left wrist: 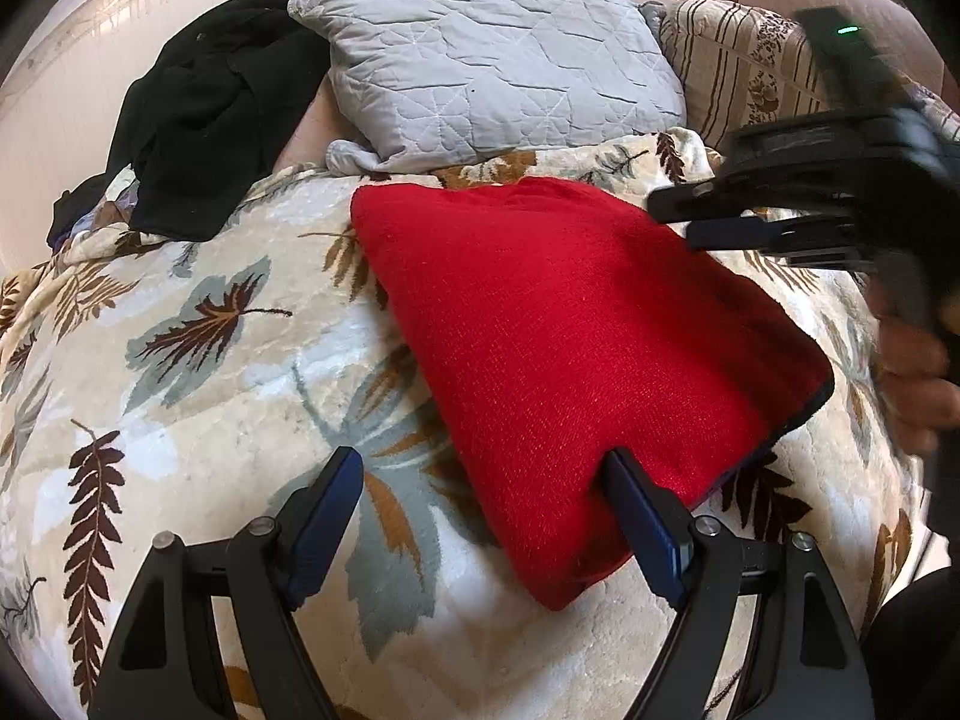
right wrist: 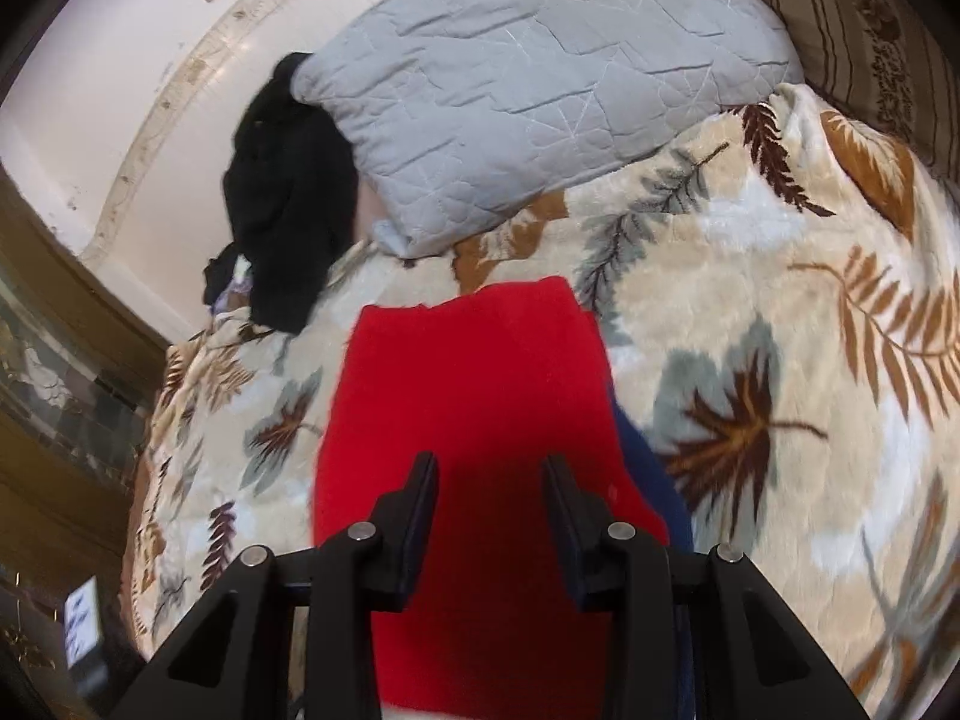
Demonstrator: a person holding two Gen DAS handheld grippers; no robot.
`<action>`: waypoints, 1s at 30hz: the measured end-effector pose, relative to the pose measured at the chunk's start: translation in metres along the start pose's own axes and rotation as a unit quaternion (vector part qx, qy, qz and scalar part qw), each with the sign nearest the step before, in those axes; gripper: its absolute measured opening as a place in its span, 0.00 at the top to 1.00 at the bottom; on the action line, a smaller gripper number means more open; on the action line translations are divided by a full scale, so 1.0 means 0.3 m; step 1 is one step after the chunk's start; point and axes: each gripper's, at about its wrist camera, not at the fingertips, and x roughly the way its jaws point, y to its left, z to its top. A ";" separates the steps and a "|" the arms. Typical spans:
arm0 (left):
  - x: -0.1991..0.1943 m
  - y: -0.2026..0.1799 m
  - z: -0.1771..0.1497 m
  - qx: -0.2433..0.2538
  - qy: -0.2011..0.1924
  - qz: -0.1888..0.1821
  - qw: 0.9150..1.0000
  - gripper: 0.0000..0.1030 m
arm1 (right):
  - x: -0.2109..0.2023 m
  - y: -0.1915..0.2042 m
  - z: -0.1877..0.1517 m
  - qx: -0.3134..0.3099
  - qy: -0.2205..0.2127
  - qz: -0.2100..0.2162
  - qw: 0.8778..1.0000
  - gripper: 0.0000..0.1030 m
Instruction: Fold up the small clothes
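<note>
Pale wall (right wrist: 90,60) with a worn trim band fills the upper left of the right wrist view, and a tiled floor (right wrist: 66,396) shows at the left edge. Below it spreads a plush cream blanket (left wrist: 198,420) printed with brown, tan and grey leaves, covering a bed. A quilted grey pillow (left wrist: 492,60) sits at top centre of the left wrist view, with a striped beige pillow (left wrist: 744,60) to its right and a crumpled black garment (left wrist: 216,108) to its left, draped over the blanket's far edge.

A red cloth (left wrist: 576,348), coarse-knit and folded into a rough rectangle with rounded corners, lies flat on the blanket at centre right of that view. A dark blue layer peeks out along its right edge.

The left claw (left wrist: 486,516) is spread wide at bottom centre: its right finger (left wrist: 642,516) presses onto the cloth's near edge, while its left finger rests over bare blanket beside the cloth. It grasps nothing.

The right claw (right wrist: 489,516) hovers at bottom centre of its own view, directly above the cloth's near part, its black fingers parted with red fabric showing in the gap; nothing is pinched. From the left wrist view it appears blurred at the right edge (left wrist: 702,216), over the cloth's far right corner, with a hand (left wrist: 918,384) behind it.
</note>
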 end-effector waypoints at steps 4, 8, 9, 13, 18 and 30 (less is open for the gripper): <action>0.005 0.009 0.017 -0.002 0.001 -0.015 1.000 0.19 | 0.105 -0.065 0.013 0.024 0.013 0.008 1.000 0.62; -0.036 0.045 0.060 -0.032 -0.021 -0.047 0.998 0.19 | 0.094 -0.058 0.016 0.015 0.016 0.008 1.000 0.62; -0.045 0.050 0.070 -0.035 -0.030 -0.049 0.998 0.19 | 0.092 -0.055 0.012 0.010 0.014 0.009 1.000 0.62; 0.002 0.072 0.095 -0.039 -0.030 -0.009 0.999 0.19 | 0.071 -0.052 0.005 0.016 0.010 0.021 1.000 0.62; 0.051 0.081 0.087 -0.055 -0.015 0.002 0.998 0.17 | -0.004 -0.035 0.001 0.014 -0.018 0.042 0.999 0.61; -0.039 0.101 0.107 -0.053 -0.055 0.030 0.997 0.17 | -0.014 -0.024 -0.026 0.007 -0.004 0.027 1.000 0.61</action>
